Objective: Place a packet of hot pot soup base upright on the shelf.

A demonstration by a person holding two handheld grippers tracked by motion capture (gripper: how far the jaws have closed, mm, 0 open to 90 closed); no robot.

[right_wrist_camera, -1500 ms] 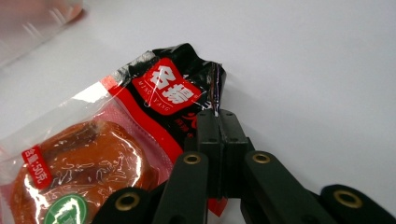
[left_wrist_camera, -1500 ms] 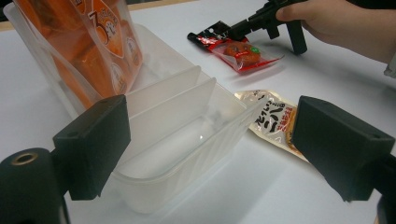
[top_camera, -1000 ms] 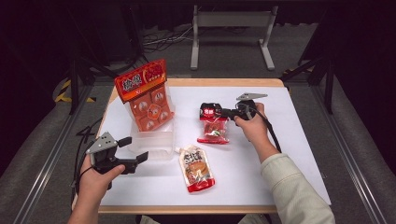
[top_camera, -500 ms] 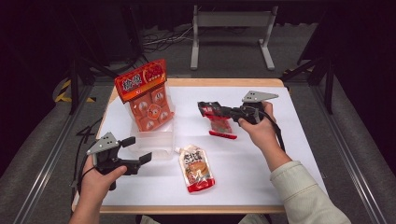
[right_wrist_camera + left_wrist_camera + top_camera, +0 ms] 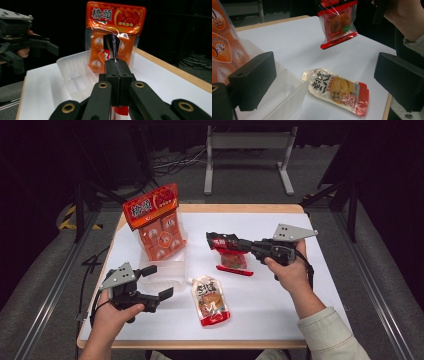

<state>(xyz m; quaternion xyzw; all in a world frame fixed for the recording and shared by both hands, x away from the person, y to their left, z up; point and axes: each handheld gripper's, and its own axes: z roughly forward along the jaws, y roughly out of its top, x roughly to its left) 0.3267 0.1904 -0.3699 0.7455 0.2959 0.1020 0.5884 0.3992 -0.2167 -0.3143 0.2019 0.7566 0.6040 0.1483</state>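
High view: right gripper (image 5: 216,238) pinches red snack packet (image 5: 231,256), lifted above table (image 5: 300,285) centre. Left gripper (image 5: 159,282) near left, jaws just opening, nothing between.
Left gripper view: packet (image 5: 337,22) hangs beyond spread jaws.
Right gripper view: jaws pressed on packet edge (image 5: 111,46).

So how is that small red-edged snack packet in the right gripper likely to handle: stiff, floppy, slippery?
Probably floppy and light: the snack packet hangs by its top edge from the shut right gripper, clear of the table. Its glossy film looks slippery, so a thin edge pinch might creep. Set down, it would likely lie flat, like the pouch.
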